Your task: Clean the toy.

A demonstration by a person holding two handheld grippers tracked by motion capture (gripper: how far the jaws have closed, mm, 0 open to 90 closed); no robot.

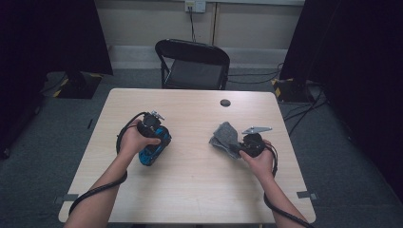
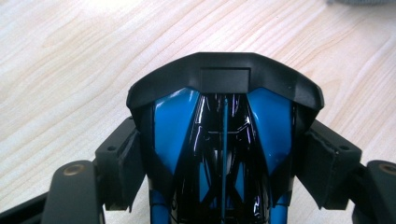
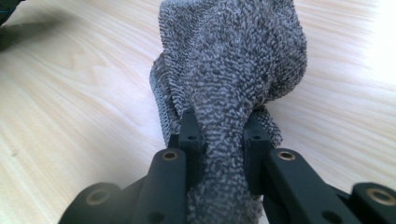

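Observation:
A blue and black toy car sits on the wooden table left of centre, gripped by my left gripper. In the left gripper view the car lies between the two pads, which press on its sides, its black rear spoiler pointing away over the tabletop. To the right, a grey terry cloth is bunched up on the table, and my right gripper is shut on it. The right gripper view has the cloth pinched between the fingers, rising in a fold above them.
A small dark round disc lies near the table's far edge. A black folding chair stands behind the table. Black cables trail from both grippers along the forearms. Dark curtains hang at both sides of the room.

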